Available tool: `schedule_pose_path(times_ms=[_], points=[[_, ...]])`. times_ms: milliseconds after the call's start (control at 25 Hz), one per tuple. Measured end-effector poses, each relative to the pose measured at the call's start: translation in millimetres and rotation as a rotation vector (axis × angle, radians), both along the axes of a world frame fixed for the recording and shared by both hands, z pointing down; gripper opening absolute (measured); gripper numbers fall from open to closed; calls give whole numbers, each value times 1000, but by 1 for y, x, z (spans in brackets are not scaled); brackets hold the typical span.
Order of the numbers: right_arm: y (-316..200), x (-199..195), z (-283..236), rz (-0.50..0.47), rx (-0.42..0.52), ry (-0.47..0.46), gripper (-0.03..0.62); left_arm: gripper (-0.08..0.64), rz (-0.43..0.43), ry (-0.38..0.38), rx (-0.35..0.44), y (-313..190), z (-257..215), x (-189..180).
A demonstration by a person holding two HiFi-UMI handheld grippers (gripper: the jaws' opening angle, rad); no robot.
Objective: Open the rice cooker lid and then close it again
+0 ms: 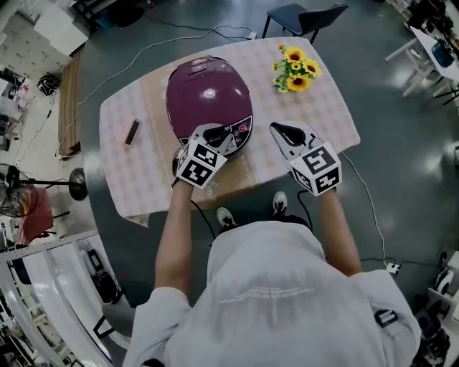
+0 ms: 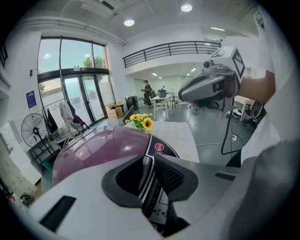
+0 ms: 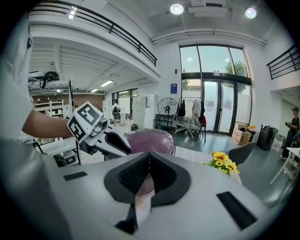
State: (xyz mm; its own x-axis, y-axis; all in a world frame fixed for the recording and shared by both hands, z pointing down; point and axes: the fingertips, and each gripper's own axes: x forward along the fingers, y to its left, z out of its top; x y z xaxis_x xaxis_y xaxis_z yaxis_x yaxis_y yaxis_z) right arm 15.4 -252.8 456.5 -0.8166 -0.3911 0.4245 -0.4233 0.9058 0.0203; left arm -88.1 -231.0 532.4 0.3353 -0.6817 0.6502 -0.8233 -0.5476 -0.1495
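Left gripper [image 2: 150, 158] first: jaws only a narrow way apart, tips right at the front of the purple rice cooker [image 1: 208, 93]. A silver strip [image 2: 146, 173] of the cooker's front and part of its control panel [image 2: 159, 149] show in the gap. Can't tell if the pads actually press on the strip, and no clear grip is visible. The gripper tilts down at the cooker's near edge, with its marker cube [image 1: 197, 163] toward the person. Right gripper [image 3: 149, 157]: jaws closed together, pads meeting at the tips with nothing between them. It hangs over the near right part of the table [image 1: 337, 118], beside the cooker but apart from it. The cooker sits mid-table with its lid down, and its glossy domed top reflects the ceiling lights. The red button on the panel faces the person. A bunch of sunflowers [image 1: 295, 68] stands at the far right of the table, well apart from the cooker. A small dark flat object [image 1: 131, 132] lies on the tablecloth left of the cooker. The person's white shirt [image 1: 272, 287] fills the bottom of the head view, and their shoes [image 1: 226, 217] show at the table's near edge. A dark chair [image 1: 301, 16] stands beyond the table, a standing fan [image 1: 14, 190] is off at the left, and a cable [image 1: 373, 208] runs over the grey floor.
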Motion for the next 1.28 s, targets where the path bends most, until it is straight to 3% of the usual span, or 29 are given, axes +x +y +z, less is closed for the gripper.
schedule_pose_path(times_ms=[1280], points=[[4,4,2,-14,-5,7,26,115,-23,-17,25,1,0,3]])
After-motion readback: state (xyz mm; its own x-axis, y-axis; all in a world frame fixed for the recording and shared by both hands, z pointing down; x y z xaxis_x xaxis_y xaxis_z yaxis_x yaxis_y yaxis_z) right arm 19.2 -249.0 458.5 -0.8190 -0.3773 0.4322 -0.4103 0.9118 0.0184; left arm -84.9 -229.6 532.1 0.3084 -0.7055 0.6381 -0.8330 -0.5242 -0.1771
